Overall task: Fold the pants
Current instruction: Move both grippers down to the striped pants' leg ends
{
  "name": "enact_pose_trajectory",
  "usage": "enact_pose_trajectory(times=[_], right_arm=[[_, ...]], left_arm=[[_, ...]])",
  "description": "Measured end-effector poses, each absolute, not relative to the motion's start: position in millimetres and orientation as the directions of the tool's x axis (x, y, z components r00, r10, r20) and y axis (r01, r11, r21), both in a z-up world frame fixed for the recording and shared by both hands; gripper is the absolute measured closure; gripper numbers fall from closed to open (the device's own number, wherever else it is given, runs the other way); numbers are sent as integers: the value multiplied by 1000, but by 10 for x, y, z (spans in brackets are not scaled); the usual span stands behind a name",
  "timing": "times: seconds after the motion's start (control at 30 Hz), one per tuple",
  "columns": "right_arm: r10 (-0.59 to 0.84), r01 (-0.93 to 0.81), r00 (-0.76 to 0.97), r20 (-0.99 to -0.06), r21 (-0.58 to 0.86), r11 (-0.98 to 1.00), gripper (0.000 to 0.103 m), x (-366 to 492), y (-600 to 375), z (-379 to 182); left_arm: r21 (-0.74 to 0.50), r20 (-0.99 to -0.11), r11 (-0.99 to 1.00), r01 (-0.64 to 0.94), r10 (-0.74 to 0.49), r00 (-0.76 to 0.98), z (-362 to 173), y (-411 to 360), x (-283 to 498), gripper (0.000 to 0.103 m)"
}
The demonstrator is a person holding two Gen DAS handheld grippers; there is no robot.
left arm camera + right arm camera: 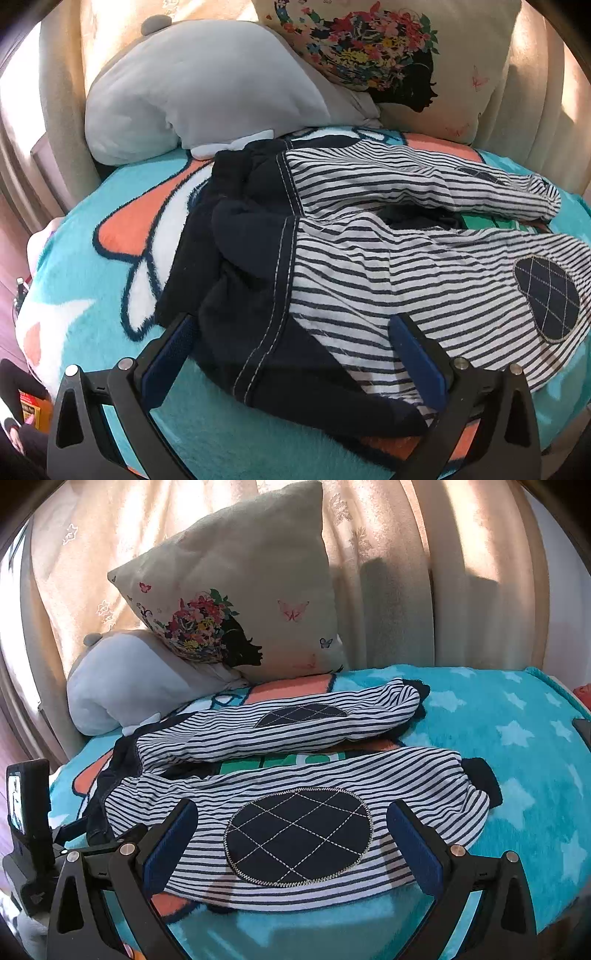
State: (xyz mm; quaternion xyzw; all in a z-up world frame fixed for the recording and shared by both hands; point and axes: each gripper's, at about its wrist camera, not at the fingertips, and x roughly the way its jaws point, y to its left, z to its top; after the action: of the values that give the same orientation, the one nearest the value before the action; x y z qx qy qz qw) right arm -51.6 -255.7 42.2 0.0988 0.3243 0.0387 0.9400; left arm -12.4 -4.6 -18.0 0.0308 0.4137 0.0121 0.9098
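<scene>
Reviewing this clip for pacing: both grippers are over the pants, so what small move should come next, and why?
Probably lower and close both at once: the left gripper on the navy waist, the right gripper on the near leg. Both stand open, straddling the cloth, and the pants lie unfolded with legs apart on the blanket.

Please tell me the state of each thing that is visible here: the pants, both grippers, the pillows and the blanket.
striped pants: unfolded, legs apart, flat on the blanket.
left gripper: open, at the dark waistband.
right gripper: open, around the near knee patch.
floral pillow: leaning upright.
grey pillow: lying down.
blanket: spread out.
</scene>
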Motion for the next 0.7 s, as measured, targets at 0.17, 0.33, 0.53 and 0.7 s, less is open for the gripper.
enact_pose_trajectory(times=[0.17,0.33,0.53,0.7], right_arm=[[137,-15,799,-586,208,978,0,-613,-2571,492],[129,-15,814,-566,202,979,0,-721,-2613,593],[122,-54,861,-494,150,987,0,-789,-2763,1055],[93,-60,904,-417,93,994,0,-752,-2951,1589]], left_arm=[[90,-753,996,-6,72,654,-57,-21,-163,5],[25,-702,999,-36,43,711,256,162,-340,15],[-28,-558,999,40,-49,829,1076,454,-561,15],[54,-427,998,34,-7,904,1662,554,-620,8]])
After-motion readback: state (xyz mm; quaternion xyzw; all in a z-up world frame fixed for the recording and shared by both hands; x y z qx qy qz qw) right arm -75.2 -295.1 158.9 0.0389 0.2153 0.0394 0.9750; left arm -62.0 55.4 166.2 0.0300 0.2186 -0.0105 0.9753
